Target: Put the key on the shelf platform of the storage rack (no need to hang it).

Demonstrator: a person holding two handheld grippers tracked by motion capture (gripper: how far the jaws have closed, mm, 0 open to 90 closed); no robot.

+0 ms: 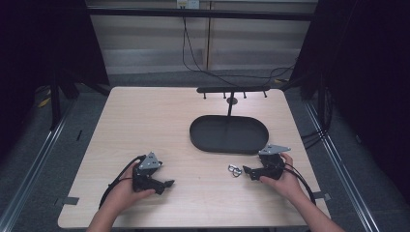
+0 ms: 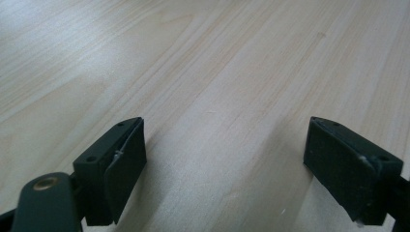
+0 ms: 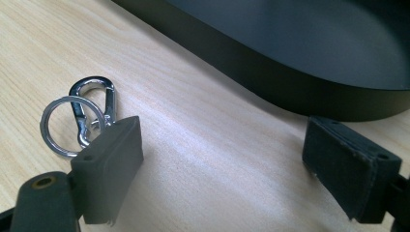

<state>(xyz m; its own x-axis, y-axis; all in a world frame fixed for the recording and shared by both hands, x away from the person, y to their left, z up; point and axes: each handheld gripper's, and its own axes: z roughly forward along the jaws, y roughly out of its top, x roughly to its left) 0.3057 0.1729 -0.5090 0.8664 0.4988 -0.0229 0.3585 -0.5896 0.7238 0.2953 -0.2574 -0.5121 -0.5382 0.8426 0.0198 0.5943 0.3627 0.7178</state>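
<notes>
Keyring [image 3: 72, 124]: lies flat on the table [image 1: 145, 125], a silver split ring joined to a small carabiner clip [image 3: 94, 104]; in the high view it sits between the two grippers, just in front of the tray's near rim and close to the right one.
Tray [image 1: 227, 134]: black oval dish with a post and a pegged bar rising behind it, near the table's far middle.
Step in hand: judged to be the reach for the keyring with the right gripper [image 1: 247, 171].
Doing it well: the metal is thin and lies flat, so the jaws should come down low and straddle the ring and clip where they overlap, then close squarely; a glancing touch would likely slide it across the wood.
Right gripper: jaws spread wide, nothing between them; in its own view the keyring lies just beyond and outside one jaw, whether touching it I cannot tell.
Left gripper [image 1: 167, 183]: jaws wide apart over bare wood, holding nothing, well away from the keyring.
</notes>
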